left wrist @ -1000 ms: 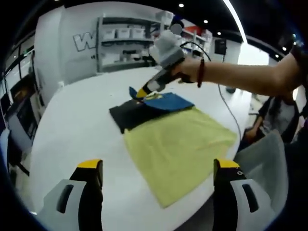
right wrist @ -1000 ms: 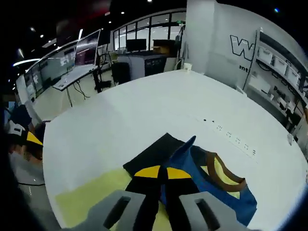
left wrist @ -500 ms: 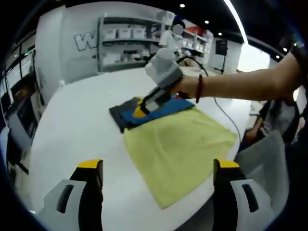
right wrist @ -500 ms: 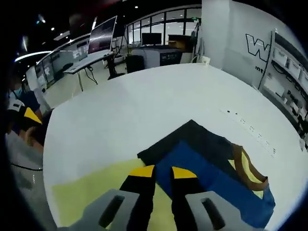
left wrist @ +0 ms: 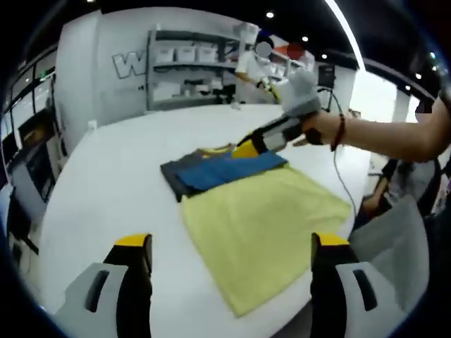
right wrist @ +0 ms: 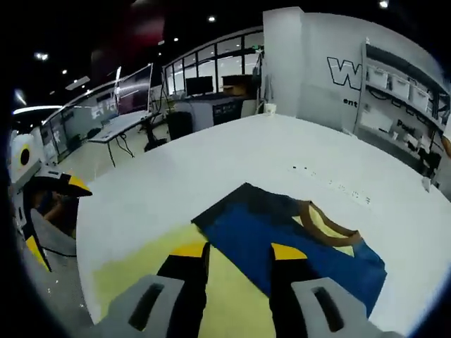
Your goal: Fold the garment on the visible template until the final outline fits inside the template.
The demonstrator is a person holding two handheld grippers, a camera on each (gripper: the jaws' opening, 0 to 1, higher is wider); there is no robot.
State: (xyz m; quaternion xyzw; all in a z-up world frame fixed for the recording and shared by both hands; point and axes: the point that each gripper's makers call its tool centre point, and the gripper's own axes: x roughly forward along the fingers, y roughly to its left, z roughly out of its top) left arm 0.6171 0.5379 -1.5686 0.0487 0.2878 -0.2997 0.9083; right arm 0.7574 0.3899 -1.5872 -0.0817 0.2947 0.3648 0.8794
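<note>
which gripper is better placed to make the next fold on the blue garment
Probably the right gripper: it hangs at the far edge of the blue garment, jaws open. The left gripper sits back at the near table edge, jaws wide open, with the yellow cloth between.

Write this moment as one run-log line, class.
blue garment: folded, partly on black template | right tongs: open, above garment | left tongs: open, idle | yellow cloth: flat

Folded blue T-shirt (left wrist: 229, 169) lies on black rectangular template (left wrist: 177, 177), w/ yellow cloth (left wrist: 261, 225) just in front, all on round white table (left wrist: 106, 190). Right gripper (left wrist: 248, 148) hovers at shirt's far edge; left gripper (left wrist: 232, 282) nearer, over cloth.
</note>
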